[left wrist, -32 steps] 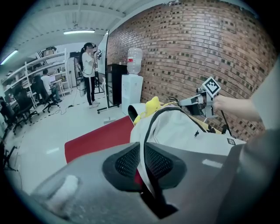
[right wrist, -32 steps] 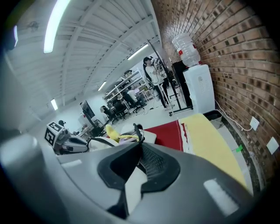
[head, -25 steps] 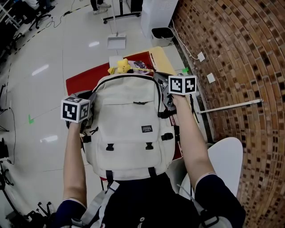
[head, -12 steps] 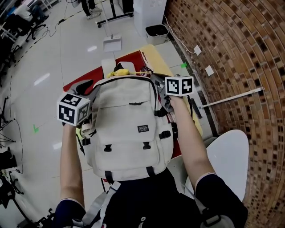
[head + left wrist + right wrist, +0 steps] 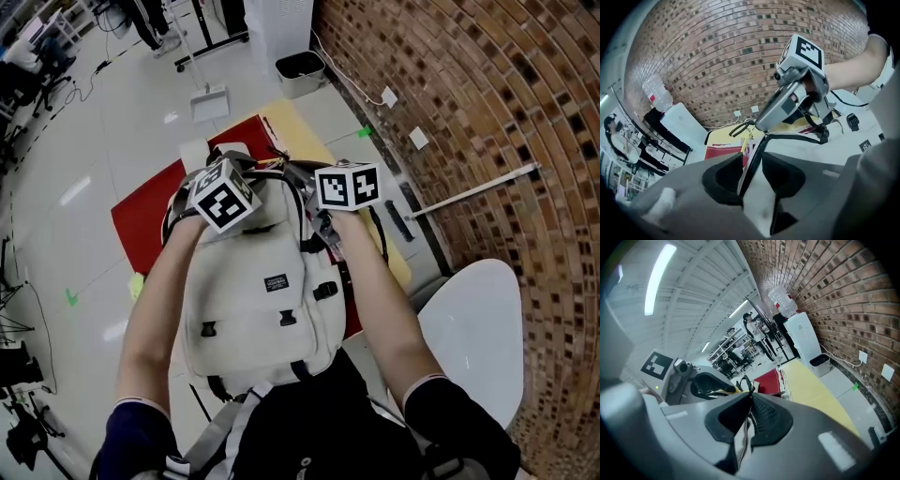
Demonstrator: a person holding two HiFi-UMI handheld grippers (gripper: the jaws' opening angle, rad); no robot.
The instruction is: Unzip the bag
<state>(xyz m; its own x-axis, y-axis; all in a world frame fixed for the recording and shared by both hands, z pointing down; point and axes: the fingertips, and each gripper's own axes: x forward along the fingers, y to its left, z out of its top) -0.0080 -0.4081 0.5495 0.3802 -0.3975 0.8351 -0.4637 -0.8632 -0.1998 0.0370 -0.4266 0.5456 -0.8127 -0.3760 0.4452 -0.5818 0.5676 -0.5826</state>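
Cream fabric backpack [image 5: 258,281] lies flat, front panel up, on a red cloth [image 5: 141,211] over a yellow tabletop [image 5: 302,131]. Its top end points away from the person and its bottom end is at the near table edge, against their body. Black buckles and a small dark label show on the front.

A dark zip line [image 5: 797,136] runs round the top edge. The slider is not findable in any view.

Handling, as judged:
- Soft cloth shell, plump but slack. It will crease and drag along with any pull unless it is braced.
- Probably light to middling in weight, and it could slide on the cloth.
- Nothing fragile shows.
- Best hold is the slider's tab, a small, thin target, with the cloth beside the track pinned by the other claw to keep it taut.

Left gripper [image 5: 752,163] is over the top left of the bag, pointing steeply down. Its jaws have just been opening and stand wide. The dark zip line and cream edge pass between the pads, but neither pad presses on them.

Right gripper [image 5: 749,401] is at the top right corner, jaws narrow and pinched on a fold of cream fabric. It reads as the bracing hold.

Beyond the table, a white chair [image 5: 469,328] is at the person's right and a brick wall [image 5: 487,112] stands behind it.
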